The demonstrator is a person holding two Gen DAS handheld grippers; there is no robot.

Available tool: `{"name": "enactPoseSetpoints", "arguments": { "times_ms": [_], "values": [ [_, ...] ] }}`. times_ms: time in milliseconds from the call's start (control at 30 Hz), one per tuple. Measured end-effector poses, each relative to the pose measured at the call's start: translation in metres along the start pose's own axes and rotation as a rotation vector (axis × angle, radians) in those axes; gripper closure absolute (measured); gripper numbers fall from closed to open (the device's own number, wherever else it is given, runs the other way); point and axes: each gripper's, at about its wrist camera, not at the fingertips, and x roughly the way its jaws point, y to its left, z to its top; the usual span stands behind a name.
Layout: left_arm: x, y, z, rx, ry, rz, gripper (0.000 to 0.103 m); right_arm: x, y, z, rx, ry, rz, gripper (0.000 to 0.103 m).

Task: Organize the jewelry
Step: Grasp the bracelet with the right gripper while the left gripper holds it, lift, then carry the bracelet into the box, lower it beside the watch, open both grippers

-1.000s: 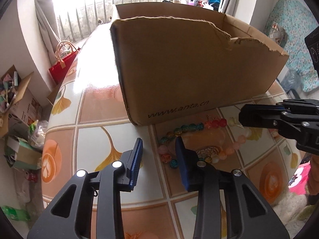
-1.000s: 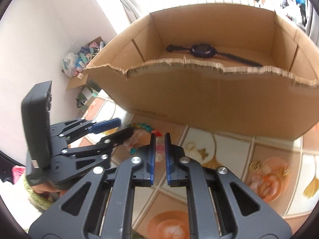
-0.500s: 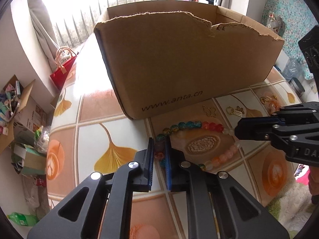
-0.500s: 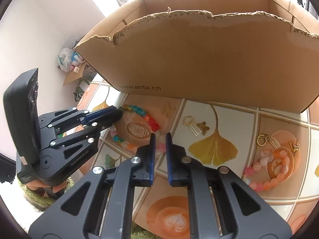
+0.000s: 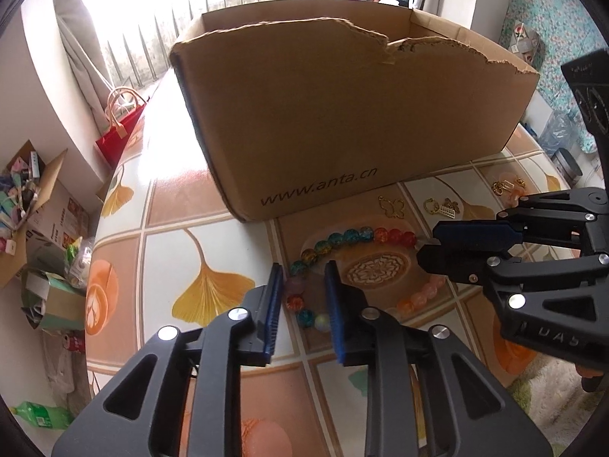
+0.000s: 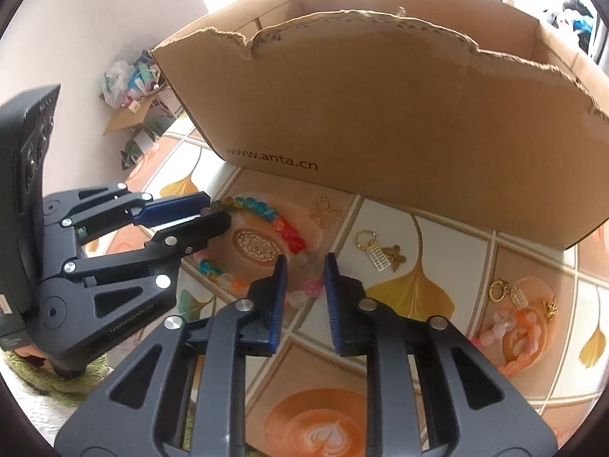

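Left wrist view: straddling the light, floppy, slippery bead bracelet [image 5: 354, 237] toward the table's [image 5: 171, 251] near edge with left gripper [image 5: 303, 270] jaws opening, unclenched, right gripper [image 6: 304, 266] flanking pale beads, grip impossible to tell; probably best pinched gently across one bead.

**Bright window, cluttered floor around a tiled table**

The table [image 5: 125, 236] bears a tile pattern of ginkgo leaves and latte cups; beyond it a barred window [image 5: 160, 38] glares white, a pale curtain [image 5: 80, 38] hanging to its left; below the table's left edge stand a red gift bag [image 5: 120, 129] and an open carton of clutter [image 5: 26, 190]; a green bottle [image 5: 38, 417] lies on the floor; right of the table, a floral bedspread [image 5: 552, 30].
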Motion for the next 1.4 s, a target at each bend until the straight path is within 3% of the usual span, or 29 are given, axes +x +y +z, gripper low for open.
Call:
{"name": "enactPoseSetpoints", "arguments": {
  "times_ms": [133,233,500,800,1100,1233,1300,1400],
  "values": [
    [0.003,-0.003,0.001,-0.002,-0.026,0.008,0.079,0.002,0.0,0.0,-0.003,-0.018,-0.003,0.095],
    [0.005,-0.006,0.002,0.015,-0.034,0.028,0.092,0.003,0.0,0.0,0.003,-0.027,0.003,0.095],
    [-0.005,-0.001,-0.001,-0.033,-0.033,-0.01,0.093,-0.016,-0.007,-0.002,0.017,-0.078,0.028,0.095],
    [-0.058,0.006,0.009,-0.047,-0.127,-0.055,0.093,-0.058,-0.007,0.007,0.018,-0.173,0.074,0.095],
    [-0.128,0.005,0.059,0.015,-0.327,-0.084,0.093,-0.129,-0.002,0.046,-0.068,-0.362,0.108,0.095],
    [-0.141,0.005,0.096,0.071,-0.421,-0.048,0.093,-0.143,-0.009,0.077,-0.115,-0.421,0.096,0.095],
    [-0.133,0.005,0.114,0.09,-0.431,-0.039,0.093,-0.138,-0.018,0.099,-0.124,-0.425,0.097,0.095],
    [-0.102,0.01,0.142,0.095,-0.379,-0.037,0.093,-0.113,-0.041,0.135,-0.101,-0.352,0.13,0.095]
  ]
}}
